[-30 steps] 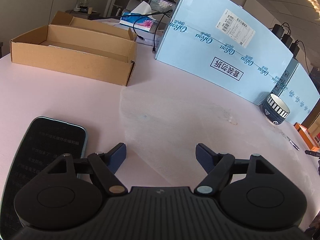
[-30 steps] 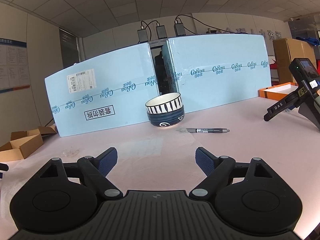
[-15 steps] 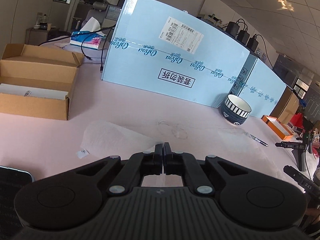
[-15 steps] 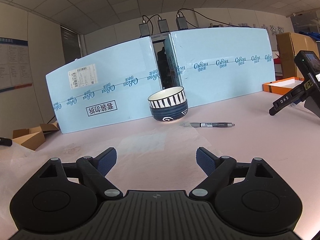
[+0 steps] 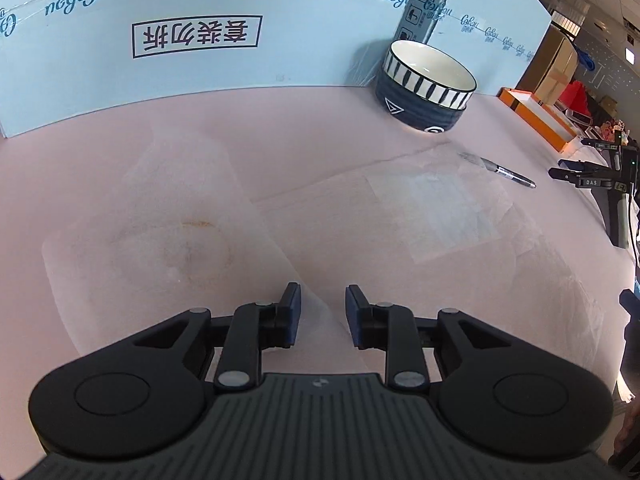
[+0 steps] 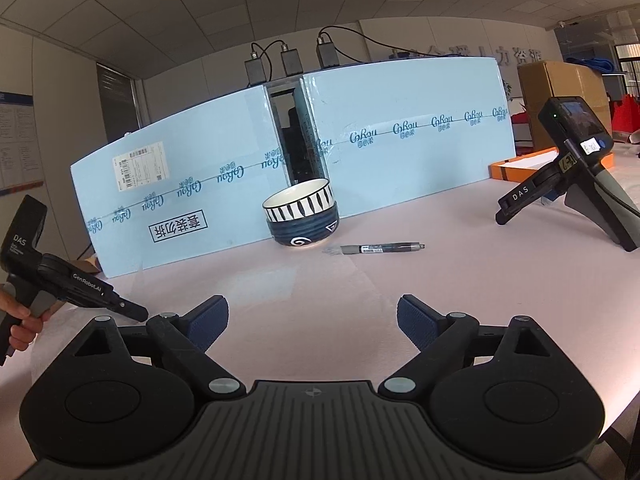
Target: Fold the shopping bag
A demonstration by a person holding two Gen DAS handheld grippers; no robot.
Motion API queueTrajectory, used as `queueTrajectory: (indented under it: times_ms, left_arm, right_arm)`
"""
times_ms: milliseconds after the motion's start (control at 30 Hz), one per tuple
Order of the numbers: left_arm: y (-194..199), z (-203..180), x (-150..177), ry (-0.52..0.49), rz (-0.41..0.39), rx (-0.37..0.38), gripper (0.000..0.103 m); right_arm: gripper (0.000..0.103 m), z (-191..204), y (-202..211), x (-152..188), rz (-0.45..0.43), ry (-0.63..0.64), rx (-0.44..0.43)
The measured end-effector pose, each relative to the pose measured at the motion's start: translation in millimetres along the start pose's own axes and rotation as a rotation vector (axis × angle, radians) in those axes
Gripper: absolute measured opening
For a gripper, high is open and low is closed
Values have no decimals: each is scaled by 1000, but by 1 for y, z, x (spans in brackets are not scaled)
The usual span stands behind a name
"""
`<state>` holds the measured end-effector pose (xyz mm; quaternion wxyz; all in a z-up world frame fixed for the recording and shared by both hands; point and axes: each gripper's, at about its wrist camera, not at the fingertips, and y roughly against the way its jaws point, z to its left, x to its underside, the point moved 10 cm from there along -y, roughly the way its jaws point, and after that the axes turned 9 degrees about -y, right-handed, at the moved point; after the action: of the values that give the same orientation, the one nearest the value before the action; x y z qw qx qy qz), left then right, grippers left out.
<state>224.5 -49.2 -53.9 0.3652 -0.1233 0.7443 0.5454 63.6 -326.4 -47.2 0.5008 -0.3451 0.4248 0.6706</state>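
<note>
Bowl (image 5: 428,84) first: the striped one stands at the far edge of your bench (image 5: 320,128), touching the blue panels (image 5: 192,28), and its white inside holds nothing you can see. An orange box (image 5: 540,116) lies toward the far right corner of the bench; its contents are too small to tell.

Your shopping bag (image 5: 280,216) is the thin, clear film spread flat across the middle of the bench, one fold line running from just ahead of your left tongs (image 5: 320,312) up toward the pen (image 5: 504,168). The pen rests at the bag's far right edge, near the bowl.

Half a second ago your left tongs were clenched tight; now they stand released with a narrow gap, a ridge of the film running between the pads (image 5: 294,312) but not pinched. The left camera has also swung in low over the bag, so the cardboard carton and the phone have gone from view.

Your right tongs (image 6: 312,320) stay spread wide above the bag's near part, gripping nothing. A spare gripper (image 6: 576,168) stands on the bench's right side.
</note>
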Motion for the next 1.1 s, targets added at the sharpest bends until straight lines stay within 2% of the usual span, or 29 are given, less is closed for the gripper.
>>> queueTrajectory:
  times_ms: [33, 100, 133, 267, 367, 467, 567, 633, 700, 733, 767, 800, 933, 1033, 1100]
  left_arm:
    - [9, 0, 1, 14, -10, 16, 44]
    - [43, 2, 3, 64, -67, 68, 57]
    - [65, 5, 5, 70, -101, 67, 61]
    - [127, 22, 21, 83, -179, -42, 68]
    - [149, 32, 47, 143, -189, -69, 68]
    - [148, 29, 64, 148, -172, -82, 68]
    - [132, 13, 64, 117, -177, -64, 68]
    - [113, -9, 58, 64, -179, -35, 68]
    - [99, -32, 53, -10, -180, -25, 68]
    - [91, -45, 50, -49, -180, -23, 68]
    - [84, -58, 48, -87, -180, -20, 68]
    - [77, -70, 46, -125, -180, -17, 68]
    - [54, -117, 44, -275, -157, -23, 69]
    - [39, -137, 46, -380, -137, -83, 71]
    - [30, -143, 46, -415, -122, -115, 72]
  right_arm:
    - [91, -2, 0, -1, -1, -7, 0]
    - [91, 2, -2, -3, -6, -11, -33]
    - [91, 6, -3, -3, -7, -7, -50]
    - [91, 22, -16, 6, 31, 29, -111]
    - [91, 28, -29, 16, 74, 43, -121]
    - [91, 36, -31, 22, 94, 68, -141]
    - [88, 38, -28, 27, 109, 116, -124]
    - [81, 34, -24, 30, 124, 126, -105]
    - [64, 24, -20, 36, 150, 129, -72]
    - [58, 20, -19, 38, 161, 131, -56]
    - [46, 15, -18, 41, 170, 134, -39]
    - [39, 9, -17, 45, 180, 139, -19]
    - [37, 4, -16, 47, 179, 147, -16]
    - [38, 7, -18, 51, 172, 195, -3]
    - [39, 7, -17, 51, 164, 191, -6]
